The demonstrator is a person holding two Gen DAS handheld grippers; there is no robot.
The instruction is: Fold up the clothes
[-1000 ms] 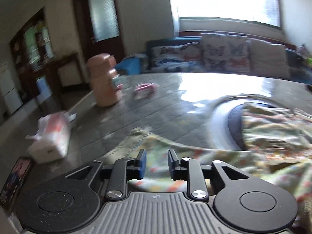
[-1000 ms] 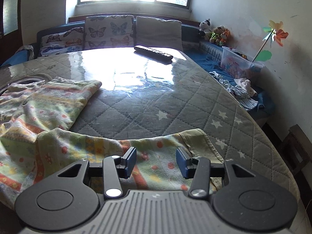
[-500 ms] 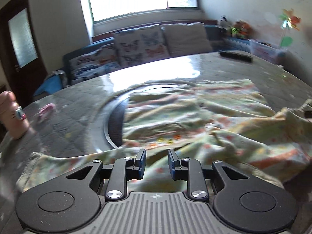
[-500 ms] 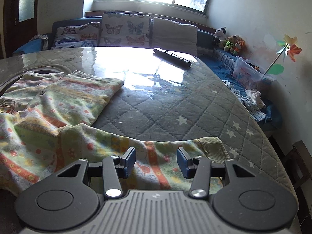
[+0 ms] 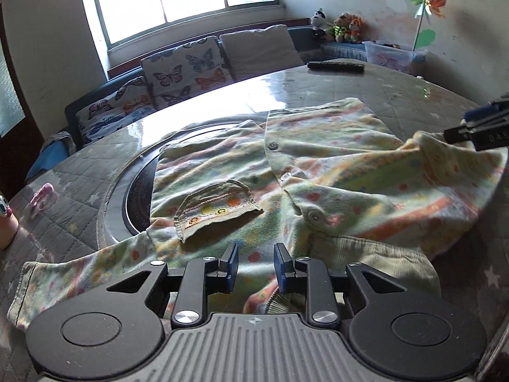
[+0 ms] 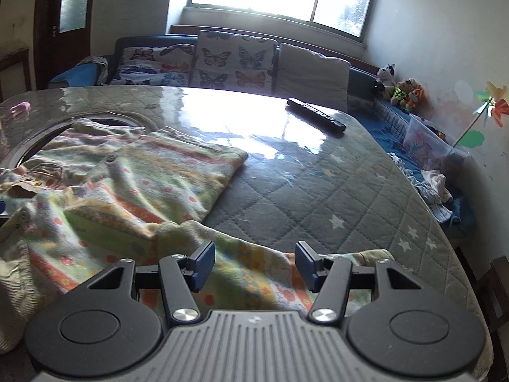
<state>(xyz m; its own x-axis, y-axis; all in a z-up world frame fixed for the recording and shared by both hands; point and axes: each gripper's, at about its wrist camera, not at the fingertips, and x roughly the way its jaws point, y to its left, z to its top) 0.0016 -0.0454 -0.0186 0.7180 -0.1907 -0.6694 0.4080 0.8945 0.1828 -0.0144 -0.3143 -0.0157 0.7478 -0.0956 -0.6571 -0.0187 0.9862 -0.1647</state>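
Observation:
A child's pale green garment (image 5: 318, 172) with orange stripes, dots, buttons and a small pocket lies crumpled on the quilted round table (image 5: 413, 102). It also shows in the right wrist view (image 6: 127, 187). My left gripper (image 5: 256, 265) hovers open over the garment's near hem, with nothing between its blue pads. My right gripper (image 6: 253, 265) is open wide over a sleeve (image 6: 254, 273) at the near edge. Its tip shows at the right edge of the left wrist view (image 5: 483, 127), touching a raised fold of the garment.
A black remote (image 6: 316, 119) lies at the table's far side. A round dark inset (image 5: 140, 197) sits in the table under the garment's left part. A pink small object (image 5: 39, 195) lies at left. A sofa with butterfly cushions (image 6: 235, 60) stands behind.
The left wrist view has swung from the table's left side to face the garment. The right gripper has opened wider and shifted left along the sleeve.

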